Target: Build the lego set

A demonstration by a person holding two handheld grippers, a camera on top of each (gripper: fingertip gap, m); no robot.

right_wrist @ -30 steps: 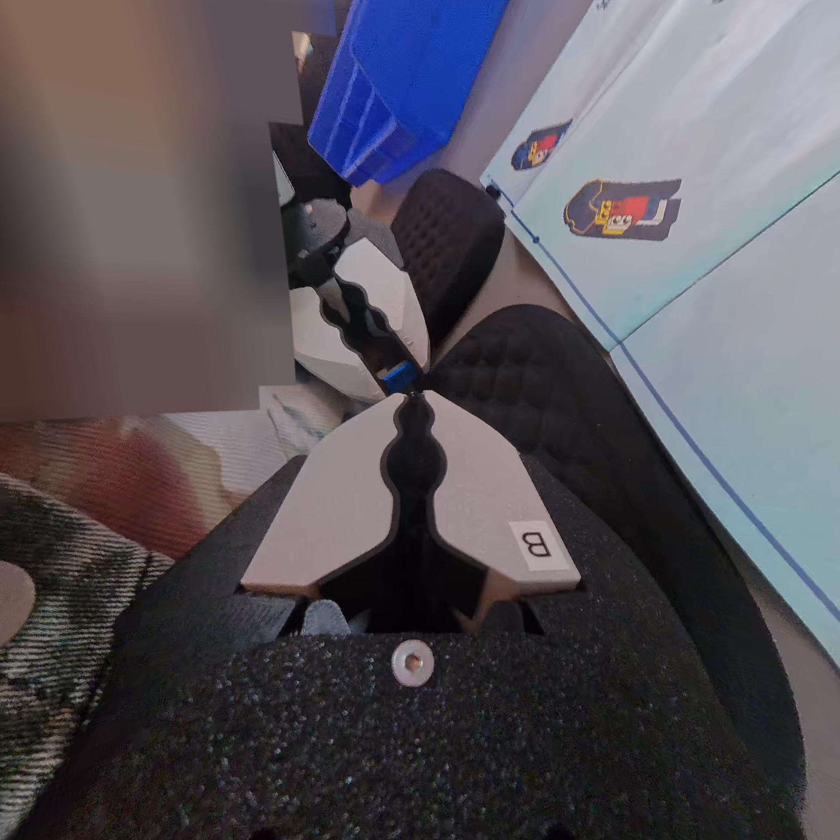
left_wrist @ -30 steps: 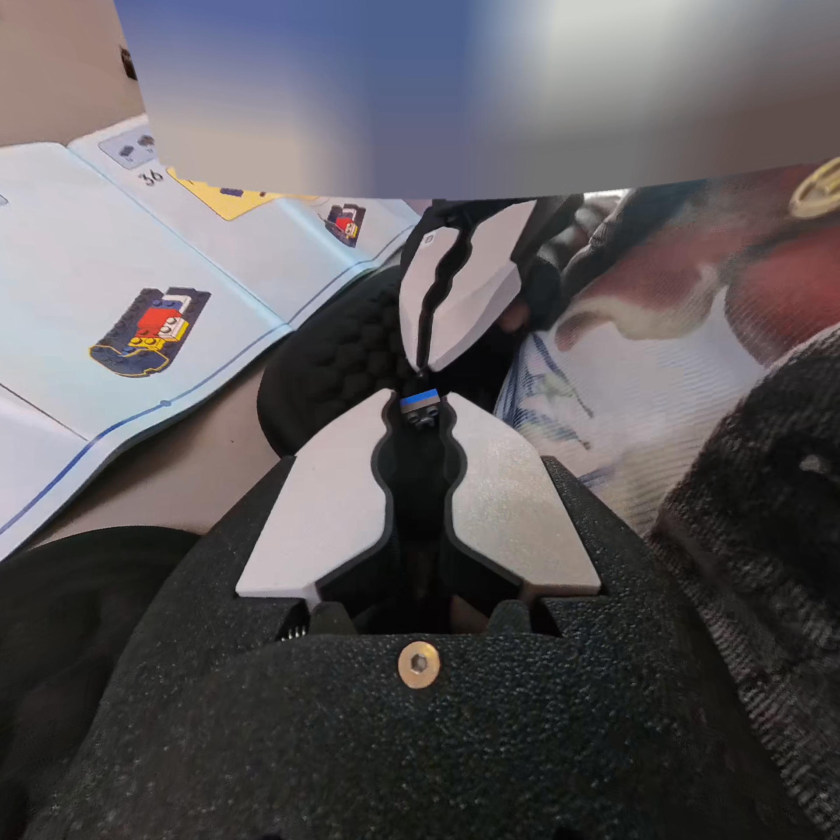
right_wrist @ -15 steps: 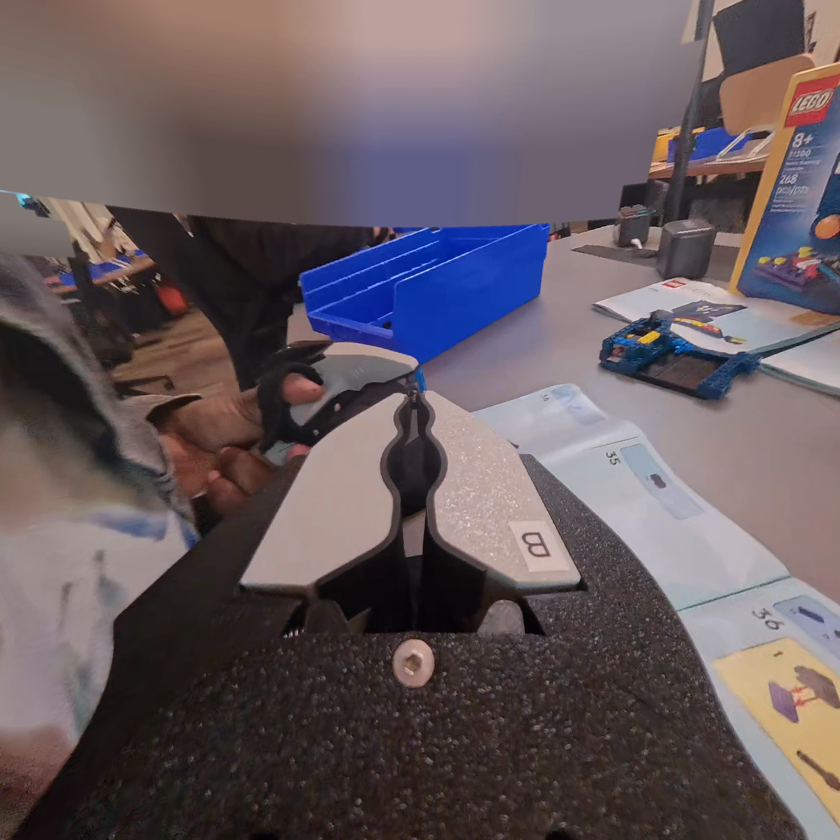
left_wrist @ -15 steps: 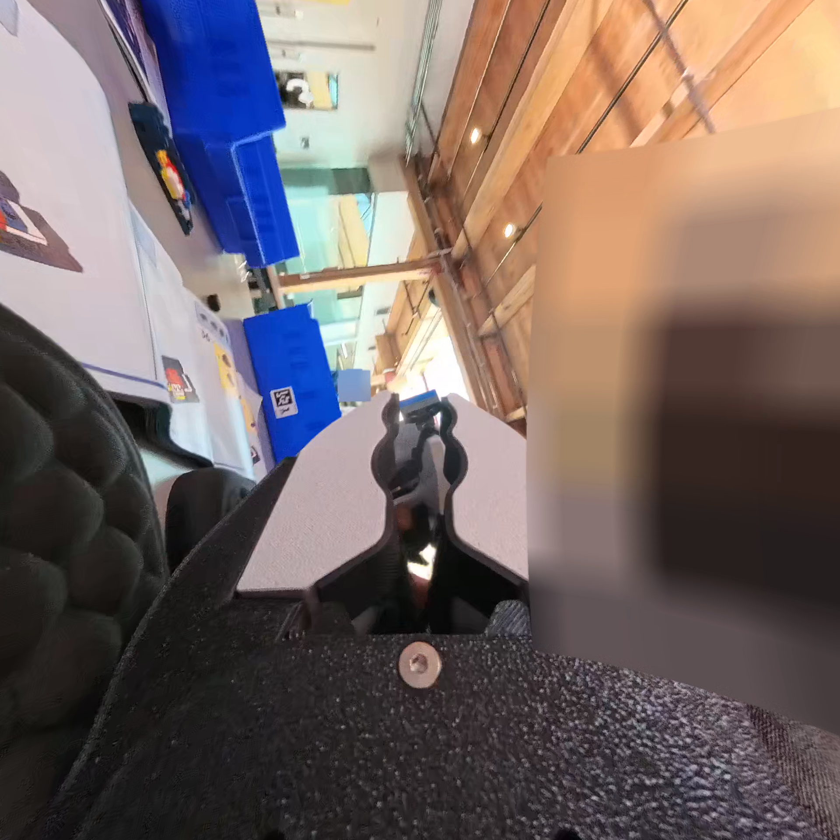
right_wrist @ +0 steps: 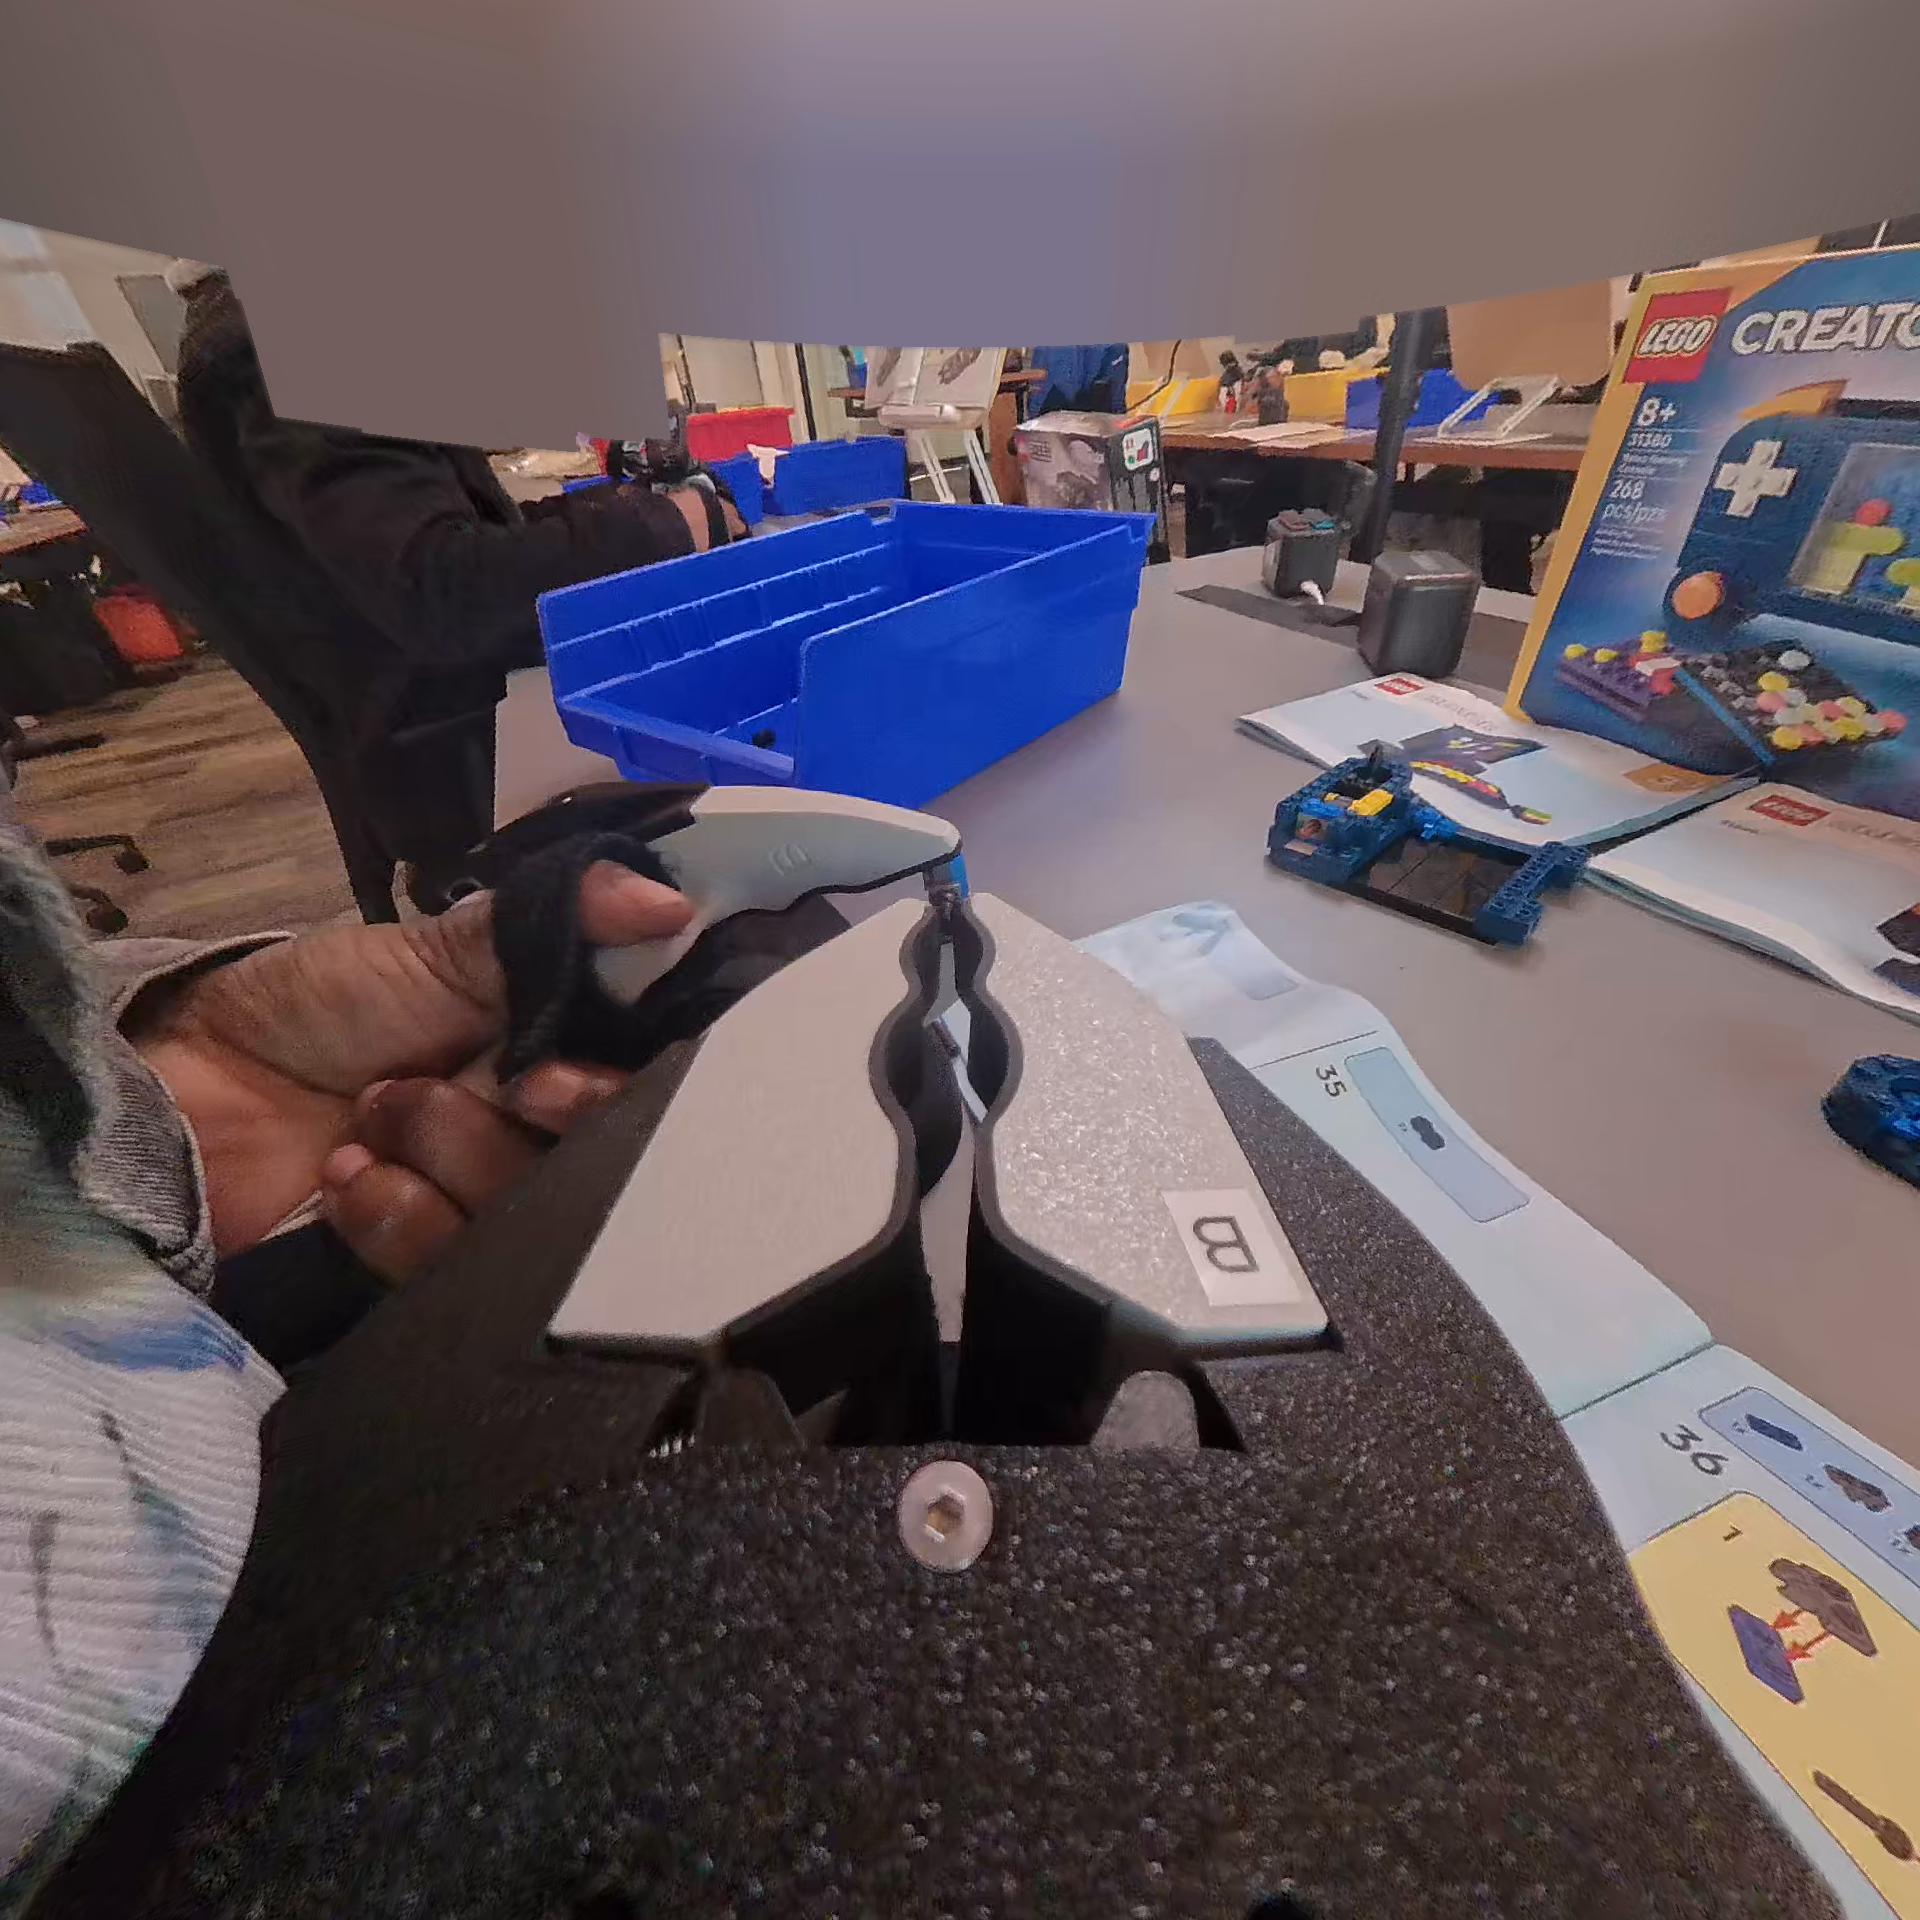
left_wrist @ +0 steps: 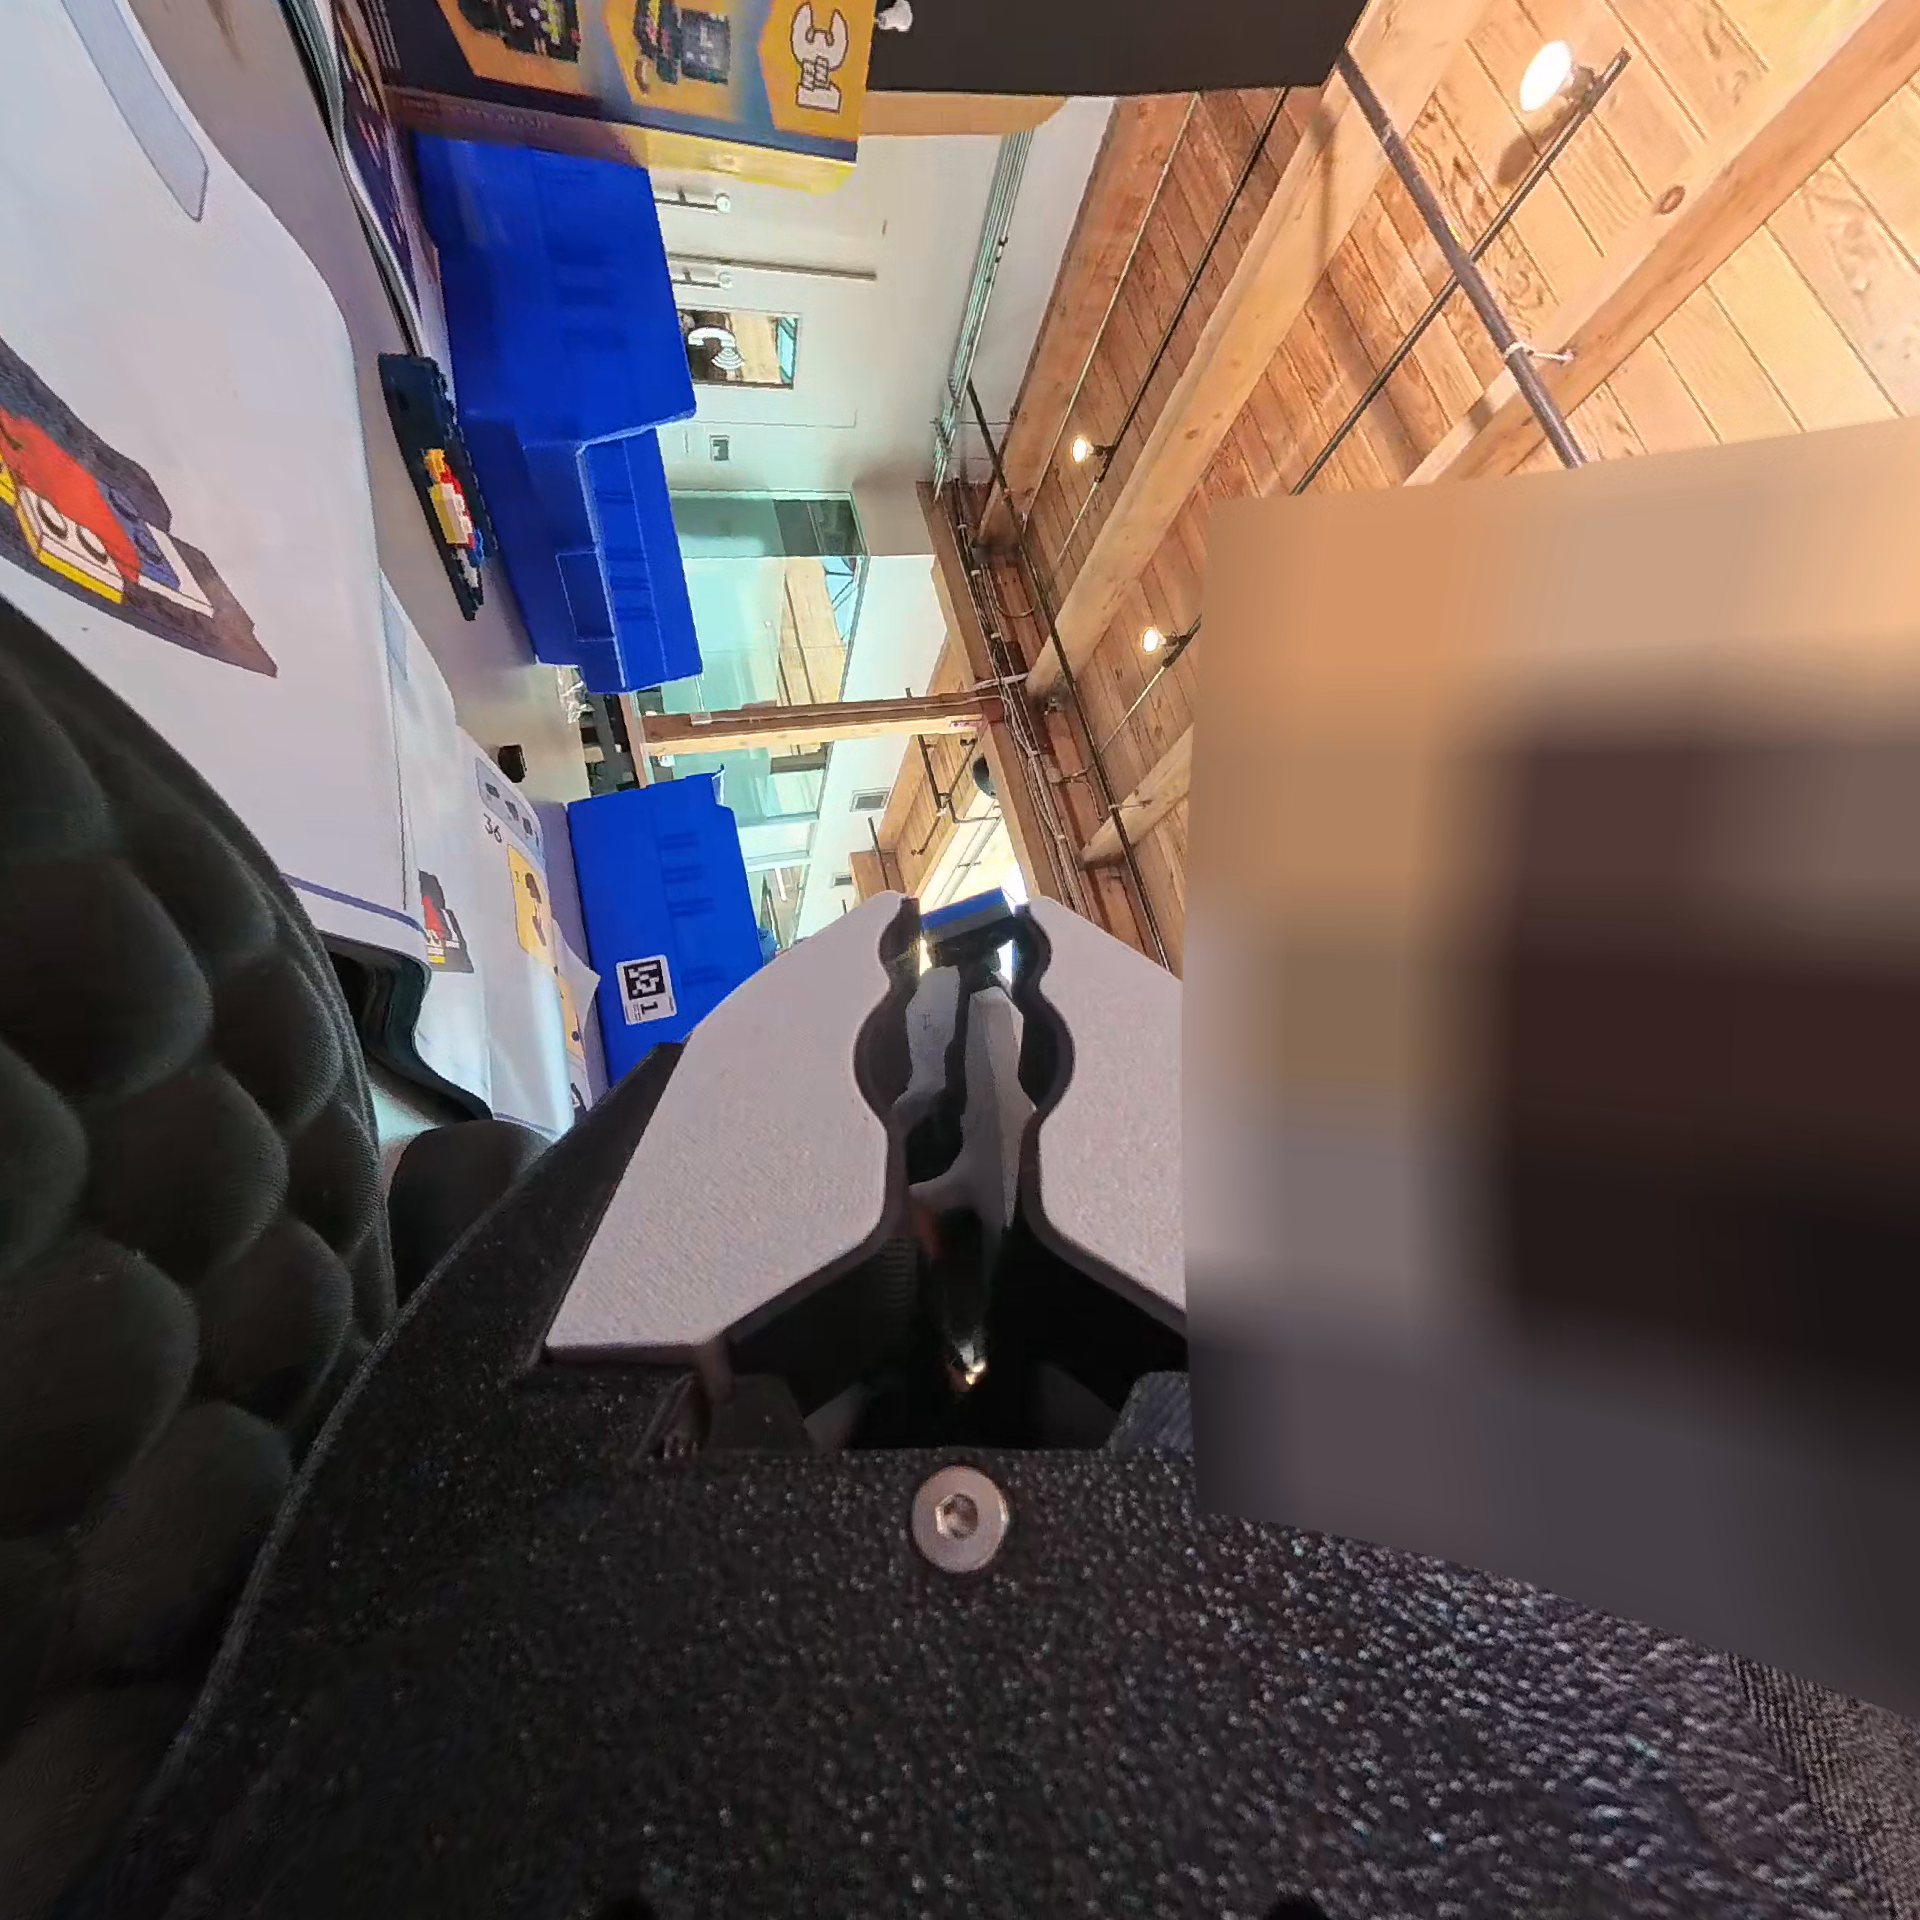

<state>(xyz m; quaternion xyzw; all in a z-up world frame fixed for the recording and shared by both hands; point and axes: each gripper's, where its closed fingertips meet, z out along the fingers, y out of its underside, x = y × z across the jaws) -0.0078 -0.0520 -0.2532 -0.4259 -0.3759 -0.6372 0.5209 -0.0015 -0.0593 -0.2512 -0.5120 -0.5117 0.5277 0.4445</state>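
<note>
The left gripper (left_wrist: 966,920) has its jaws closed on a small blue brick (left_wrist: 964,916), pinched at the tips and held above the grey worktop (right_wrist: 1299,831). The right gripper (right_wrist: 948,906) meets it from below, jaws shut on a small dark piece (right_wrist: 943,902) touching the brick's underside. A blue bin (right_wrist: 852,644) sits behind.

Two grippers (right_wrist: 940,904) (left_wrist: 966,920); one blue bin (right_wrist: 862,644); one toy box (right_wrist: 1766,520); three booklets (right_wrist: 1455,727).
</note>
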